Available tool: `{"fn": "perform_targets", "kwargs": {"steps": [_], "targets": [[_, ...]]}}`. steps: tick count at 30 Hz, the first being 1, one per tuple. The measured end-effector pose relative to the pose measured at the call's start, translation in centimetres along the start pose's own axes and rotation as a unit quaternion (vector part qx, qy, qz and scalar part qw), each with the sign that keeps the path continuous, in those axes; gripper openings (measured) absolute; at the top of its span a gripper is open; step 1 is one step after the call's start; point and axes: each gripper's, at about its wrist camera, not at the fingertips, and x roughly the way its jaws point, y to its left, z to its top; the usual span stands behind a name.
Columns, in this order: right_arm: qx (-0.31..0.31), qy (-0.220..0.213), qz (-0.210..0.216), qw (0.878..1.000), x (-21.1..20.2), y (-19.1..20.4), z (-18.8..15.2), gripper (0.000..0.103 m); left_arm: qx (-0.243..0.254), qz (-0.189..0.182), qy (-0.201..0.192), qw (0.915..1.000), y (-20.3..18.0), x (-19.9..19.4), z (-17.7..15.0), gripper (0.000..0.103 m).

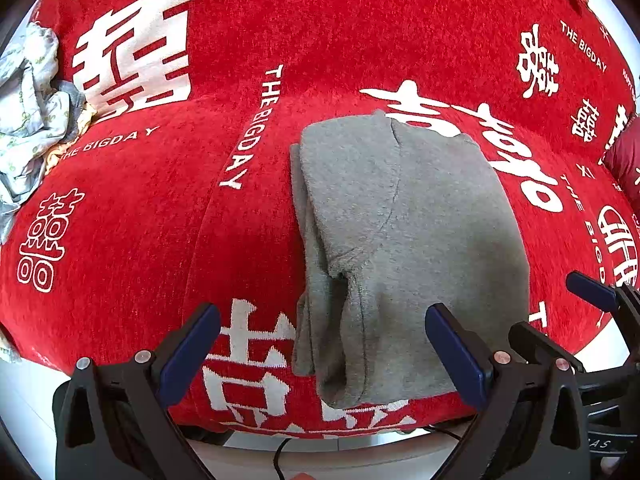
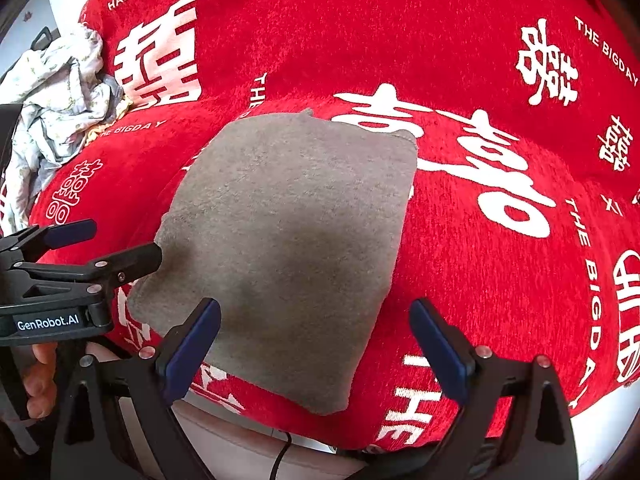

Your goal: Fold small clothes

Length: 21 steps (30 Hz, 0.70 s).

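Two tongs hang spread over a folded grey garment on a red cover.

Lying mid-frame in both views, the grey garment [image 1: 400, 248] is folded into a thick, roughly square pad, its layered edges showing along the left side in the left wrist view. The left tongs [image 1: 322, 344] are spread wide, with nothing between the blue pads [image 1: 192, 352], low in the frame over the garment's near edge. The right tongs [image 2: 314, 348] are spread too, empty, above the garment's near corner. Underneath lies the red cover [image 1: 140, 220] with white lettering. A crumpled pale pile of clothes [image 1: 28, 112] sits at upper left, well apart from the garment.
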Motion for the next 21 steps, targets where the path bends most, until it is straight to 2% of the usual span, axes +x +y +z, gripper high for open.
{"fn": "perform_targets", "kwargs": {"steps": [21], "targets": [[0.003, 0.001, 0.0, 1.0, 0.27, -0.14, -0.15, 0.097, 0.01, 0.001, 0.004, 0.9999, -0.65, 0.2, -0.06, 0.102]]}}
